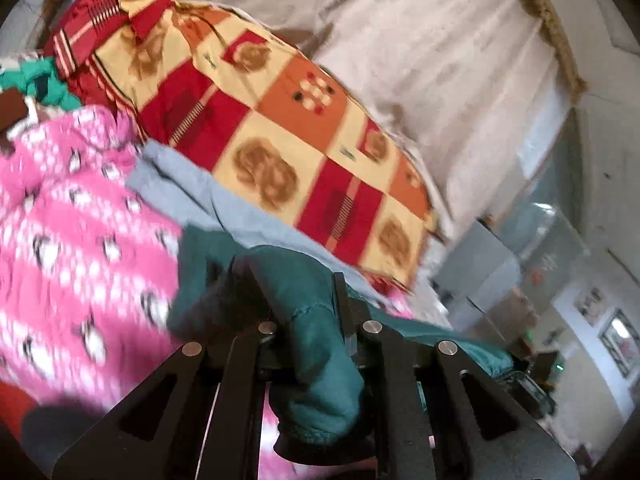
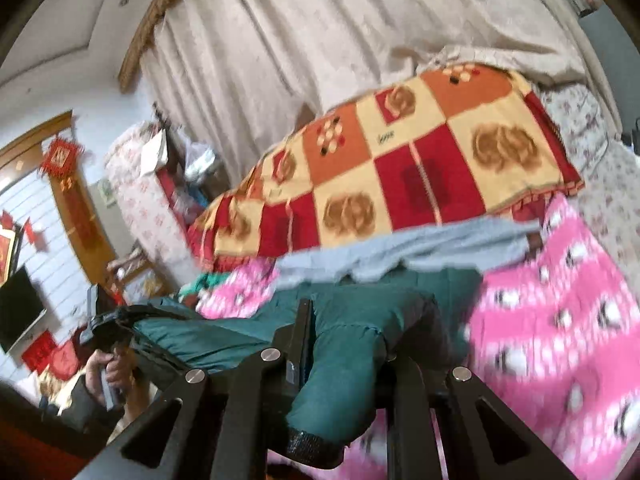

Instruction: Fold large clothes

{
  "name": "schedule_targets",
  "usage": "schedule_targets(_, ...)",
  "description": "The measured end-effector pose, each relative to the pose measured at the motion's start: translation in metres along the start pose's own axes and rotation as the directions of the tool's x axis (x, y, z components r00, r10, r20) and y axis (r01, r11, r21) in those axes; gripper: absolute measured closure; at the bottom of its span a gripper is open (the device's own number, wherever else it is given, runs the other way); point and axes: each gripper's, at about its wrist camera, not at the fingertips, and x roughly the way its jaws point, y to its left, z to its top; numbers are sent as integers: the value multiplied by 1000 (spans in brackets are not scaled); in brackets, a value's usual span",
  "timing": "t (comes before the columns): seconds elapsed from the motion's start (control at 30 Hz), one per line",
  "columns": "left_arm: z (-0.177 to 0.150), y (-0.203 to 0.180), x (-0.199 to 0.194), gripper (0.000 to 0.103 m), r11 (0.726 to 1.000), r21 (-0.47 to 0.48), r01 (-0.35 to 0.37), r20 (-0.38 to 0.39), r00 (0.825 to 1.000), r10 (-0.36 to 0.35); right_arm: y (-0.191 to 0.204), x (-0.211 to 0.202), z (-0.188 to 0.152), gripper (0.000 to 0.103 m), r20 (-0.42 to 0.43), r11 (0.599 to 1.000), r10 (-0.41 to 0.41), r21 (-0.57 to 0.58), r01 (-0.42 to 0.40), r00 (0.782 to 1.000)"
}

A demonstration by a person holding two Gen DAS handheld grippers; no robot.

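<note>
Left wrist view: jacket (image 1: 316, 312) pinched between left tongs (image 1: 292, 288), draped forward over blanket (image 1: 80, 240) on the bed. Cloth (image 1: 224, 208) just behind jacket, partly under it. Quilt (image 1: 280, 140) behind cloth, curtain (image 1: 420, 60) behind quilt.

Right wrist view: jacket (image 2: 352, 320) clamped in right tongs (image 2: 352, 332), stretching left toward hand (image 2: 108, 372) and left tongs (image 2: 100, 324). Blanket (image 2: 560, 320) right of jacket and beneath it. Cloth (image 2: 400, 252) between jacket and quilt (image 2: 400, 176). Curtain (image 2: 320, 40) behind.
</note>
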Motion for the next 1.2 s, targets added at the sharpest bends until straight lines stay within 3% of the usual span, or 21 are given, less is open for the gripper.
schedule_targets(0.1, 20, 10, 47, 93, 996, -28, -90, 6, 996, 90, -23, 48, 22, 90, 15, 997, -71, 20, 71, 997)
schedule_targets(0.2, 31, 29, 110, 93, 982, -10, -187, -26, 982, 187, -51, 106, 37, 90, -33, 990, -141, 24, 142, 989)
schedule_targets(0.33, 30, 61, 173, 93, 958, 4, -288, -78, 955, 287, -89, 180, 38, 90, -123, 975, -218, 11, 221, 968)
schedule_targets(0.53, 20, 93, 243, 91, 920, 64, -387, -125, 911, 392, -126, 252, 23, 90, -208, 946, -320, -9, 325, 925)
schedule_targets(0.9, 3, 115, 321, 88, 897, 156, -413, -179, 881, 437, -165, 319, -12, 90, -351, 892, -442, -75, 446, 825)
schedule_targets(1.0, 5, 117, 323, 88, 903, 143, -404, -197, 883, 426, -169, 320, -13, 90, -369, 891, -440, -62, 451, 819)
schedule_targets(1.1, 8, 117, 319, 87, 910, 115, -399, -215, 884, 415, -171, 317, -12, 87, -381, 899, -407, -4, 439, 830)
schedule_targets(1.2, 16, 116, 313, 82, 920, 56, -388, -258, 884, 389, -181, 304, -6, 81, -411, 891, -332, 157, 425, 849)
